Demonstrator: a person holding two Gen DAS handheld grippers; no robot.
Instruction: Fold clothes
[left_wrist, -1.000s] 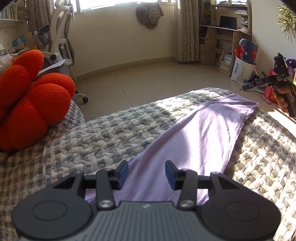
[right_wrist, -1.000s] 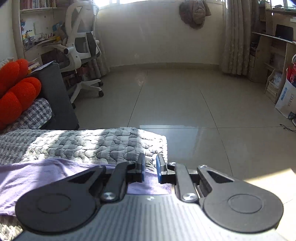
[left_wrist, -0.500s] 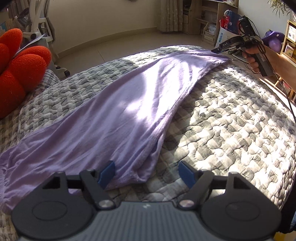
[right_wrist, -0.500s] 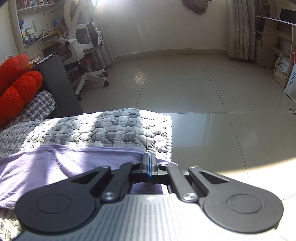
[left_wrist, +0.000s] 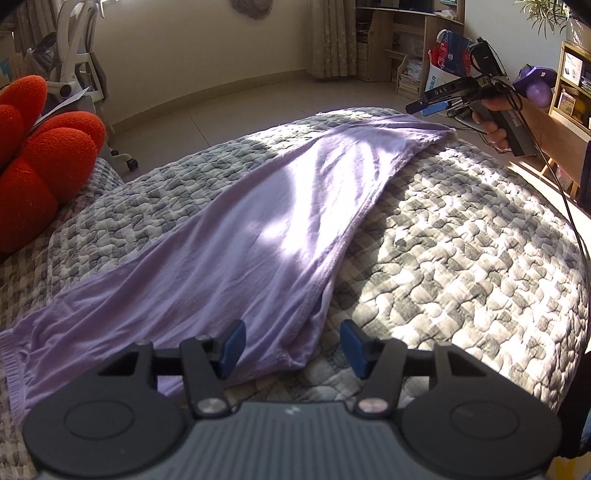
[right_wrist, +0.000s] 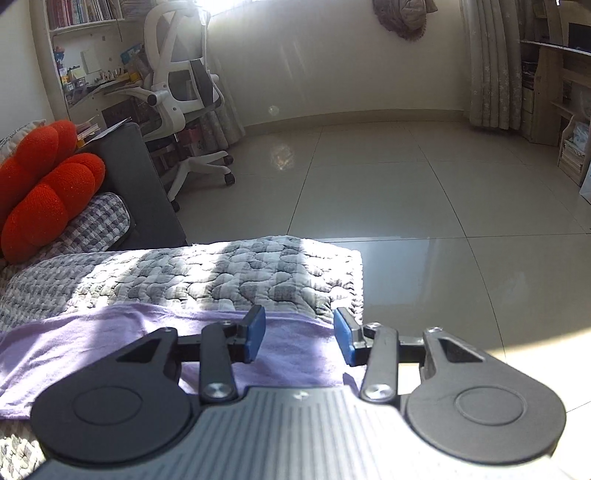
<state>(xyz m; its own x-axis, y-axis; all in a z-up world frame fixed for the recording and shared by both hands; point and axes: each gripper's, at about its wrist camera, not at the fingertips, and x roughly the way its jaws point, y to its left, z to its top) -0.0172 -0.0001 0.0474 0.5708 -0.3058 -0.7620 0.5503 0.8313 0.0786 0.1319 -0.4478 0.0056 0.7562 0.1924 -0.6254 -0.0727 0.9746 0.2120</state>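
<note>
Quilted bedspread (left_wrist: 461, 258), lilac garment (left_wrist: 258, 240), tiled floor (right_wrist: 406, 184)

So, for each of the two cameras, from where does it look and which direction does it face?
Left wrist: sits behind the open left gripper, looks along the purple garment on the grey quilt; shows its own fingers, plus the right gripper held in a hand at the far end.
Right wrist: sits behind the open right gripper, above the garment's end, facing the tiled floor and office chair; only its own fingers show.
Shared: garment, quilt, red cushion, chair.
</note>
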